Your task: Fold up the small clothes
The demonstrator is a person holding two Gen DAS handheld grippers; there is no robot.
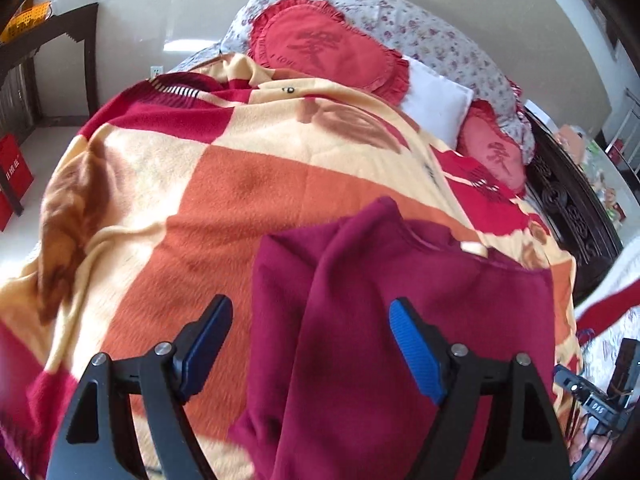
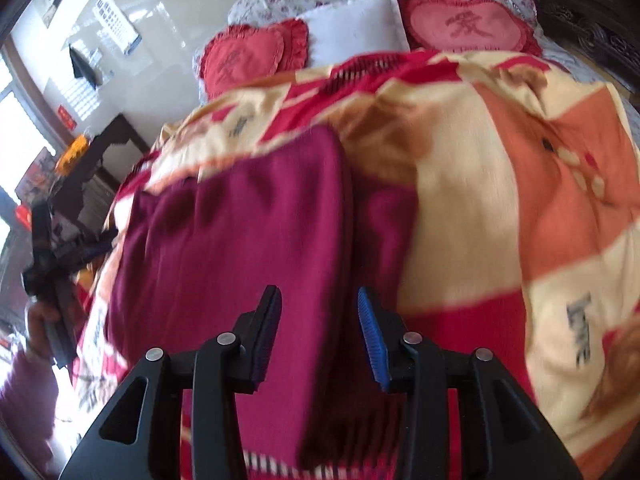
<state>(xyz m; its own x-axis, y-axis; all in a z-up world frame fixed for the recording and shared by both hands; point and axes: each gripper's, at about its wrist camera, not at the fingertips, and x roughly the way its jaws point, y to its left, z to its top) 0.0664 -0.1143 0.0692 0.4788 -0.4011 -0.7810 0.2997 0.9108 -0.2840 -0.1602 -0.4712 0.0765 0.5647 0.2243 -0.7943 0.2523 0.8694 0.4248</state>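
A maroon knit garment point(image 1: 384, 304) lies partly folded on a bed blanket point(image 1: 192, 184) of orange, cream and red squares. My left gripper point(image 1: 310, 344) is open just above the garment's left part, its blue pads apart, holding nothing. In the right wrist view the same garment point(image 2: 240, 240) lies with one layer folded over along a straight edge. My right gripper point(image 2: 318, 336) is open above that folded edge and empty. The left gripper point(image 2: 80, 252) also shows at the left edge of the right wrist view, in a hand.
Red heart cushions point(image 1: 320, 44) point(image 2: 468, 24), a white pillow point(image 1: 436, 104) and a floral quilt point(image 1: 420, 28) lie at the head of the bed. A dark carved headboard point(image 1: 568, 200) runs along the right. A dark side table point(image 1: 60, 40) and red bag point(image 1: 14, 176) stand left.
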